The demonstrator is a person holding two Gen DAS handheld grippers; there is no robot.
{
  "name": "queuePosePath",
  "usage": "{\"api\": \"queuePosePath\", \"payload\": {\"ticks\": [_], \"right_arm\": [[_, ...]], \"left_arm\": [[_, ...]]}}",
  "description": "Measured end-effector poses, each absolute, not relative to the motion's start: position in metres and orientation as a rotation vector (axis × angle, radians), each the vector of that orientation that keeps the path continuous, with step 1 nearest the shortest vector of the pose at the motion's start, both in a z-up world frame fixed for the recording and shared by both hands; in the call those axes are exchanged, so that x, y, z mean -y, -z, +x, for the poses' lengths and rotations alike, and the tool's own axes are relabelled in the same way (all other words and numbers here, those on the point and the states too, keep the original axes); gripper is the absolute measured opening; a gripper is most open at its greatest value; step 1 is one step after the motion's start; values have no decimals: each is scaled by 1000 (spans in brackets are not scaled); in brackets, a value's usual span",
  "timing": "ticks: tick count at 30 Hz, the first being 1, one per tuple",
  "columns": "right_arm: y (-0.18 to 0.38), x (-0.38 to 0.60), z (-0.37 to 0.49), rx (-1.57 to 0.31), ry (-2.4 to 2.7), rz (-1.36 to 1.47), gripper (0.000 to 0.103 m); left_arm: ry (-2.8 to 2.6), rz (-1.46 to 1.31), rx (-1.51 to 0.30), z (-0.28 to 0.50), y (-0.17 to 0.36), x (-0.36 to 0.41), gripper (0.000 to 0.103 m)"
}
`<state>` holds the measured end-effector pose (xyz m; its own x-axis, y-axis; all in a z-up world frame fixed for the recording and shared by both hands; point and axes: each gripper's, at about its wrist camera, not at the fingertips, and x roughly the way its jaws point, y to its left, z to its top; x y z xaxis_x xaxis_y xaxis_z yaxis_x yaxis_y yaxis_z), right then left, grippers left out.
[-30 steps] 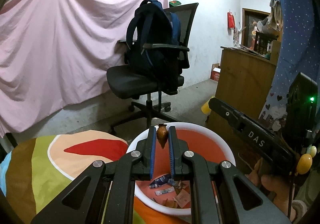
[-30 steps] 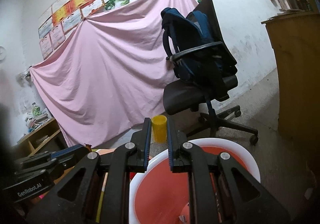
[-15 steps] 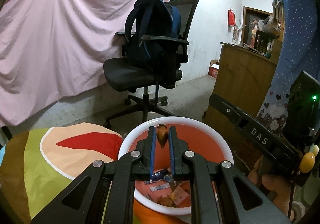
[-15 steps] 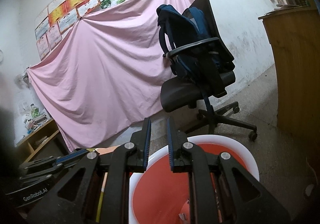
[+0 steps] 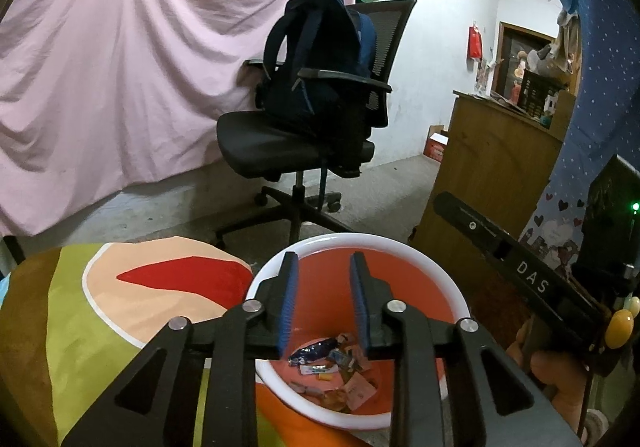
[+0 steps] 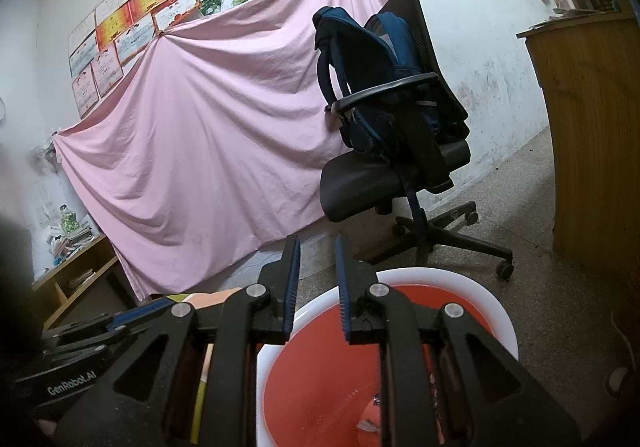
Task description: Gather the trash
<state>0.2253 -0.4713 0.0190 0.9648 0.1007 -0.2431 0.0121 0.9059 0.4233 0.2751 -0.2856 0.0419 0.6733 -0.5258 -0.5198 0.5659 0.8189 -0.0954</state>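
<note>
A red bin with a white rim [image 5: 400, 243] stands beside the table, with several wrappers [image 5: 332, 367] on its bottom. My left gripper [image 5: 323, 267] is open and empty above the bin's mouth. My right gripper [image 6: 317, 251] hangs over the bin's near rim [image 6: 460, 279]; its jaws stand a little apart with nothing between them. The right gripper's body also shows in the left wrist view [image 5: 520, 275], at the right of the bin.
A colourful cloth [image 5: 100, 307] covers the table left of the bin. A black office chair with a blue backpack [image 5: 316, 95] stands behind it, before a pink sheet [image 5: 120, 67]. A wooden cabinet [image 5: 492, 167] is at the right.
My left gripper opened and the brown piece it held is gone from between its fingers. The yellow thing between my right gripper's fingers a second ago is gone too.
</note>
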Motion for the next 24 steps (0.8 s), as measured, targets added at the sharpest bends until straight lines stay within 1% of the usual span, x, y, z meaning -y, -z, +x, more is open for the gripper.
{"api": "queuePosePath", "payload": {"ticks": [6, 10, 13, 15, 16, 18, 20, 22, 24], "right_arm": [[-18, 468, 225, -265, -47, 421, 51], [-19, 464, 224, -265, -49, 403, 56], [-20, 461, 224, -265, -49, 386, 64], [-21, 459, 222, -261, -49, 377, 71], [-21, 457, 222, -259, -48, 372, 72], [-23, 455, 220, -254, -44, 361, 79], [-24, 452, 218, -248, -40, 352, 83], [-26, 449, 215, -241, -36, 342, 87], [-29, 443, 212, -227, -22, 315, 94]], "left_arm": [[594, 63, -553, 273, -46, 277, 23], [569, 48, -544, 271, -50, 268, 34], [549, 40, -538, 269, -54, 260, 34], [534, 32, -536, 268, -56, 254, 34], [526, 25, -536, 267, -57, 250, 34], [514, 15, -531, 265, -59, 243, 37], [496, 8, -521, 262, -62, 235, 44], [482, 6, -510, 258, -65, 227, 44], [467, 10, -501, 255, -67, 220, 45]]}}
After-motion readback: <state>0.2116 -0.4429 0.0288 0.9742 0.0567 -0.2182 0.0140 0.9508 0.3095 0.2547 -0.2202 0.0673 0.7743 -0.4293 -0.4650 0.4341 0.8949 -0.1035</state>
